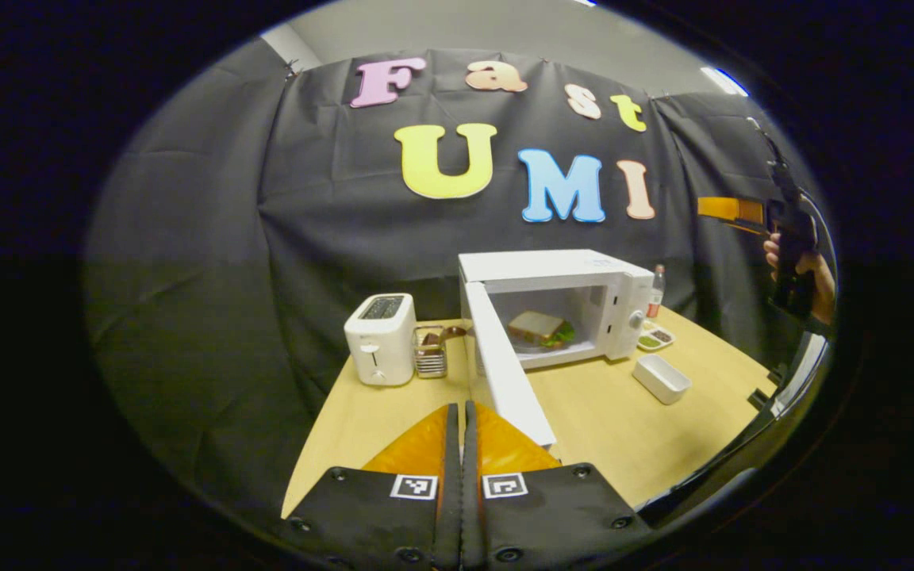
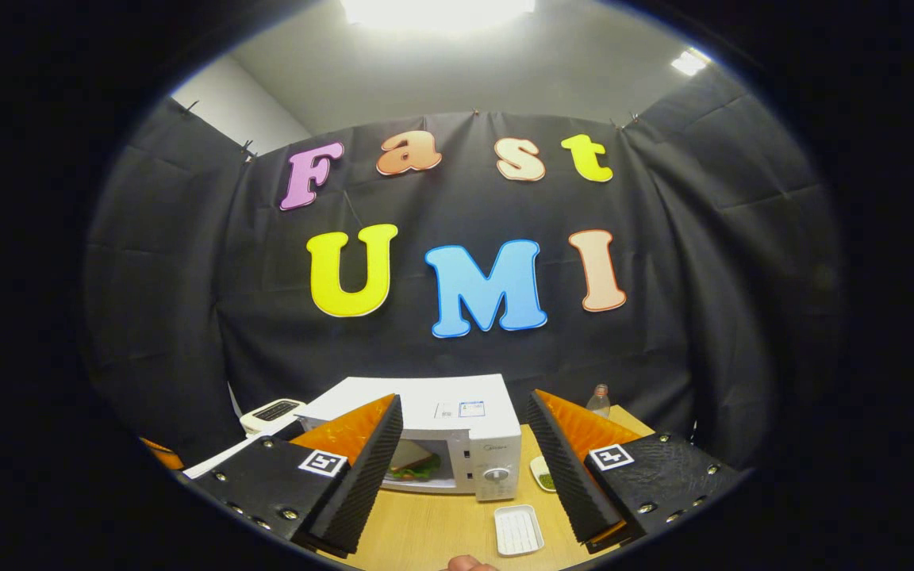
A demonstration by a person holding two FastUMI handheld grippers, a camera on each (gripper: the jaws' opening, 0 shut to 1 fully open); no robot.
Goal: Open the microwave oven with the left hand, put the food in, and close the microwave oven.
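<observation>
The white microwave (image 1: 560,268) stands on the wooden table with its door (image 1: 505,373) swung wide open towards me. A sandwich (image 1: 540,327) lies on a plate inside the cavity. My left gripper (image 1: 461,412) is shut with nothing between its fingers, low over the table just left of the door's free edge. My right gripper (image 2: 463,400) stands open and empty, raised above the table in front of the microwave (image 2: 457,412); the sandwich (image 2: 413,465) shows between its fingers. In the left gripper view, a hand holds that right gripper (image 1: 731,211) high at the right.
A white toaster (image 1: 380,337) and a small wire basket (image 1: 430,350) stand left of the microwave. To its right are a bottle (image 1: 657,289), a small dish of sauces (image 1: 655,338) and a white rectangular tray (image 1: 661,377). The table's front edge lies near me.
</observation>
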